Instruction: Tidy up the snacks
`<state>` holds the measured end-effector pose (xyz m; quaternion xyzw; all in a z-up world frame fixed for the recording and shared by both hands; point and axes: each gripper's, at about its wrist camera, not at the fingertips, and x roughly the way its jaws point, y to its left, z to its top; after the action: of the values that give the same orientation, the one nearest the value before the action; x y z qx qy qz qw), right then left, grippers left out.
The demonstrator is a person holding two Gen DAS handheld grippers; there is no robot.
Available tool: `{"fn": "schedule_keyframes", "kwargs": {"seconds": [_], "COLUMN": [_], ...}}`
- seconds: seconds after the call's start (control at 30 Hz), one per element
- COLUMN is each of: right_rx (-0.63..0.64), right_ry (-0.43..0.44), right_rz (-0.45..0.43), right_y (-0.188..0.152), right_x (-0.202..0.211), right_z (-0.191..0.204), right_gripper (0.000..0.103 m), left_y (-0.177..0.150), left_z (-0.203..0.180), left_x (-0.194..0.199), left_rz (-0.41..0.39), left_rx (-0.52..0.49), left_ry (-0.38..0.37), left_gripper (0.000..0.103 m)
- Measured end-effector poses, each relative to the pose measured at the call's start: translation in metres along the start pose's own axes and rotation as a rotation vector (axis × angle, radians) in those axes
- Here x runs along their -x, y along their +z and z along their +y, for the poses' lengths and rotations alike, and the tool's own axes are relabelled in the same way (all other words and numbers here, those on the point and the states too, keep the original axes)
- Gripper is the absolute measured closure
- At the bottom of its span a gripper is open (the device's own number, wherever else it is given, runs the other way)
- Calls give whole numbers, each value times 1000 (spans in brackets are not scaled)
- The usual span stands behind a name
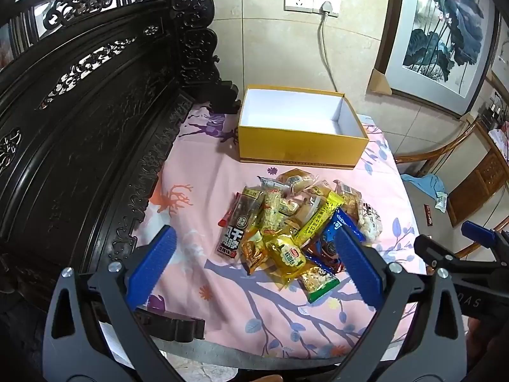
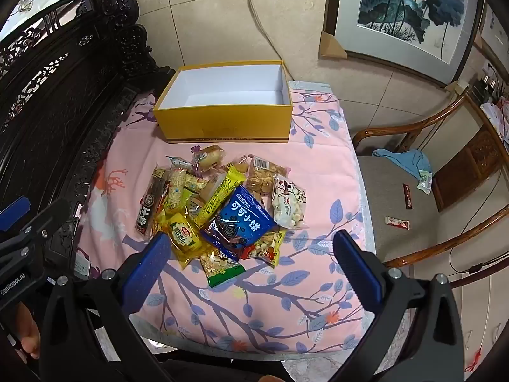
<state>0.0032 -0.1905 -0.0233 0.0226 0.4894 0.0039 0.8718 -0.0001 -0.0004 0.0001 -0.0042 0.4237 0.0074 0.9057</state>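
Left wrist view: left gripper (image 1: 254,267) is hovering over the near side of the snack pile (image 1: 296,226), jaws standing wide and gripping nothing. Right gripper (image 2: 251,262) is hanging over the same pile, jaws equally wide, nothing between the pads.

Snacks are lying heaped together on a pink floral cloth (image 2: 318,165) that is covering the bench. A blue cookie bag (image 2: 243,219) is sitting on top near the middle, with a long yellow packet (image 2: 219,195) running beside it, a dark stick packet (image 2: 149,205) at the left edge and a clear bag of white pieces (image 2: 288,205) at the right edge.

A yellow box (image 2: 229,121) with a white interior is standing open just beyond the pile, nothing showing inside it. A wooden chair (image 2: 429,184) is standing beside the bench at right, carrying a blue cloth (image 2: 404,157) and a few small packets.
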Motion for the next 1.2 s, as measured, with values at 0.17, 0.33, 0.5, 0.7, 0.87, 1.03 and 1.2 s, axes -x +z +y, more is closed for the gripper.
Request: {"fn": "schedule_keyframes", "kwargs": {"seconds": [0.17,0.33,0.5,0.7,0.87,1.03,1.2], "right_rx": [1,1,2,3,2,4,3], "right_ry": [-3,-2,-1,-2,-2,-1,0], "right_rz": [-1,0,-2,0,1,0,2], "right_y": [0,0,1,2,1,1,2], "right_x": [-1,-1,-1,-1,-2,-3,-3], "right_z": [0,-1,-1,-1,-2,-1,-2], "right_gripper": [1,1,1,1,1,1,1], "left_y": [0,-1,-2,-2,-2,-2,-2], "left_z": [3,9,9,5,4,3,3], "left_x": [0,1,-5,-6,-9,-8,-9], "left_rz": [5,12,19,18,21,19,23], "left_rx": [16,28,16,12,9,10,8], "left_ry": [-3,-6,1,7,6,9,10], "left_gripper": [2,2,2,2,2,2,2]}}
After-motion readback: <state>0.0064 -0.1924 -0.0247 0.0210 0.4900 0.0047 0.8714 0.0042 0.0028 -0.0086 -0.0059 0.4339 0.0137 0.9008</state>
